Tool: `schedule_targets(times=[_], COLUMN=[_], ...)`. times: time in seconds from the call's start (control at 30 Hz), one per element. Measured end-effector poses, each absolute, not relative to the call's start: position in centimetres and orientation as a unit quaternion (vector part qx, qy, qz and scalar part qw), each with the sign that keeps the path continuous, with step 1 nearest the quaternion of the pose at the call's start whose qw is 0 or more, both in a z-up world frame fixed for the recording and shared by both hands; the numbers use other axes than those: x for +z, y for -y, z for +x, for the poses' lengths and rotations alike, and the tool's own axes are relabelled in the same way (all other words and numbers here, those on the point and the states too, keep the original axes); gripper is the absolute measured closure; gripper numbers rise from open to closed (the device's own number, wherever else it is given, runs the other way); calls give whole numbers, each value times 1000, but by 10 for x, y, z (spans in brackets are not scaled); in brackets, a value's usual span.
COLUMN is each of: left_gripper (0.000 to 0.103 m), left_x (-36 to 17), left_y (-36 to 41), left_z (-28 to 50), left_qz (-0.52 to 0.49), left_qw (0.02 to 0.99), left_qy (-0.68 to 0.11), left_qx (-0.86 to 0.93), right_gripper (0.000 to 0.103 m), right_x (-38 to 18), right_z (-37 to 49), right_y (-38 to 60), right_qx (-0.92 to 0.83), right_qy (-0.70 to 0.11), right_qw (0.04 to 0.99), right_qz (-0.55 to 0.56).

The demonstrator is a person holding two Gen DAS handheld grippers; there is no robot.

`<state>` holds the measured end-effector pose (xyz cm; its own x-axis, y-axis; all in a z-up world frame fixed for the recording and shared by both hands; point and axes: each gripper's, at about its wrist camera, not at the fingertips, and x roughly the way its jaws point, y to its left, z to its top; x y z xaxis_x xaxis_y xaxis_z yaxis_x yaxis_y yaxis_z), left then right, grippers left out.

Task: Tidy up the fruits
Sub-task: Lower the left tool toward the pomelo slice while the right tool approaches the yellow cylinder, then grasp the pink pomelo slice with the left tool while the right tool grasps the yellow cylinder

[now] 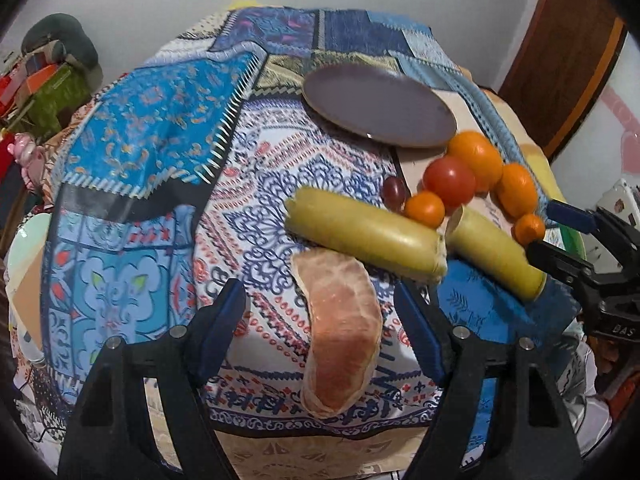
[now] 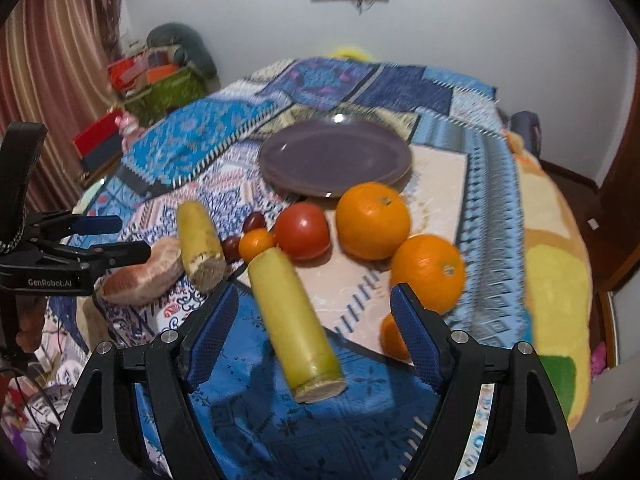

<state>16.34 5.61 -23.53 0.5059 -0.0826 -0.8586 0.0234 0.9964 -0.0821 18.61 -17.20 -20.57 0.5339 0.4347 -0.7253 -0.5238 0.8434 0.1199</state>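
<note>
A purple plate (image 1: pixel 378 106) (image 2: pixel 334 158) lies empty on the patterned cloth. In front of it sit two large oranges (image 2: pixel 372 220) (image 2: pixel 428 270), a red tomato (image 1: pixel 449 180) (image 2: pixel 302 230), small oranges (image 1: pixel 425 208) (image 2: pixel 256 243), dark grapes (image 1: pixel 394 189) (image 2: pixel 255 221) and two yellow-green cane pieces (image 1: pixel 362 236) (image 2: pixel 294 320). A peeled pomelo segment (image 1: pixel 340 320) (image 2: pixel 142 274) lies between the open fingers of my left gripper (image 1: pixel 320 324). My right gripper (image 2: pixel 312 332) is open around the nearer cane piece, not touching it.
The left gripper shows at the left of the right wrist view (image 2: pixel 116 238); the right gripper shows at the right of the left wrist view (image 1: pixel 556 236). A cluttered basket (image 2: pixel 160 84) and a curtain (image 2: pixel 52 88) stand at the far left. A wooden door (image 1: pixel 560 52) is at the right.
</note>
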Motion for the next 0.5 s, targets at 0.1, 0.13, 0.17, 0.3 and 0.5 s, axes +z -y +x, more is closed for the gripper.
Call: schedule_targets(times=[0.1, 0.13, 0.17, 0.3, 0.5], left_gripper=[27, 31, 34, 47, 49], left_x=[-242, -244, -247, -256, -263], left_y=[-53, -52, -51, -50, -47], left_z=[165, 166, 166, 170, 175], left_qz=[-28, -28, -26, -30, -23], left_qw=[862, 860, 859, 851, 851], left_qy=[-505, -507, -510, -522, -521], left_qx=[-42, -45, -46, -54, -56], right_gripper=[28, 32, 35, 44, 53], right_x=[-214, -217, -221, -233, -246], right_z=[192, 194, 196, 204, 210], right_y=[166, 165, 163, 155, 146], right_qx=[283, 286, 290, 298, 313], right_qy=[-410, -414, -419, -440, -457], right_qw=[865, 862, 858, 845, 829], right_qz=[-58, -60, -61, -67, -75])
